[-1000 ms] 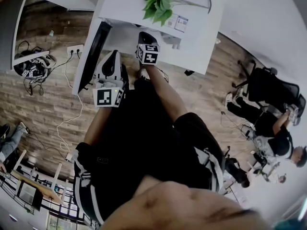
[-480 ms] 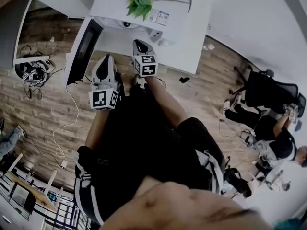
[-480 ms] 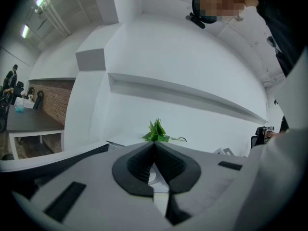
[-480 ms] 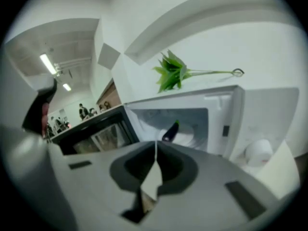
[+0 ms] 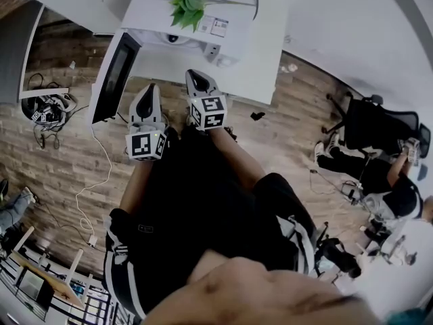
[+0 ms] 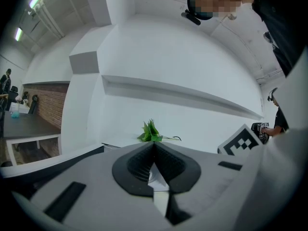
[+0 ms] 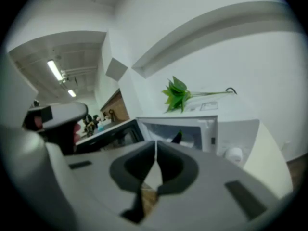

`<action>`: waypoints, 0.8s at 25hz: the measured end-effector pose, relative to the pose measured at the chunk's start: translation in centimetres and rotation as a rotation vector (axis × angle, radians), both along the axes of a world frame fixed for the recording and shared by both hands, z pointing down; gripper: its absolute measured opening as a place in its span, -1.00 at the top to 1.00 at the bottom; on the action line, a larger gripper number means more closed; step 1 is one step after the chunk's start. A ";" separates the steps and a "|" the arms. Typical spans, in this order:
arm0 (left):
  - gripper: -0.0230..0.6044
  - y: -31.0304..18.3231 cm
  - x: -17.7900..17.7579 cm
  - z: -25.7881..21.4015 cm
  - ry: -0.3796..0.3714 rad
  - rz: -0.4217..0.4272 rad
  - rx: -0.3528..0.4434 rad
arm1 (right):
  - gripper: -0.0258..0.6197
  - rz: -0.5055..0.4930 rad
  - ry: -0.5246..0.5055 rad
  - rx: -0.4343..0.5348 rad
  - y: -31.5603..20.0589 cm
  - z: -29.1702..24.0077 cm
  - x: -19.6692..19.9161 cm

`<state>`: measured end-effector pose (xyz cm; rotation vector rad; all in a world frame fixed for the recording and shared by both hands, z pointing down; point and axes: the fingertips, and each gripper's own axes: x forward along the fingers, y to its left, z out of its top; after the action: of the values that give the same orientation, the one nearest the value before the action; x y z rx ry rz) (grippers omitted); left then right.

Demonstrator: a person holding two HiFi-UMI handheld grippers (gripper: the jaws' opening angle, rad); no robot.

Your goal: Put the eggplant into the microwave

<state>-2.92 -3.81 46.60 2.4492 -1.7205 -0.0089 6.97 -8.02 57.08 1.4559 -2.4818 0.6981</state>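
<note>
L claw & R claw closed, empty; eggplant in microwave.

1. The microwave stands on the surface, its door swung open to the left.
2. A plant sits on top of the microwave; the eggplant lies inside it.
3. The left tongs and right tongs hang side by side on the microwave's near side, the left one before the door.
4. Cables lie on the floor at the far left; a chair stands well off to the right.
</note>
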 end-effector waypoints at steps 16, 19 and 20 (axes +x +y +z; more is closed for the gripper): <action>0.82 -0.5 -2.8 -0.8 -0.003 0.040 0.001 | 0.81 0.024 0.035 0.082 3.5 -4.5 -0.9; 0.82 -1.0 -3.3 -1.0 0.005 0.045 0.008 | 0.81 0.026 0.041 0.083 3.7 -4.6 -1.3; 0.82 -1.2 -3.5 -1.1 0.006 0.046 0.013 | 0.81 0.028 0.043 0.084 3.8 -4.6 -1.5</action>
<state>-6.46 -5.00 45.51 2.4952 -1.6663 -0.0224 5.51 -4.26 52.51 1.5208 -2.4904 0.5669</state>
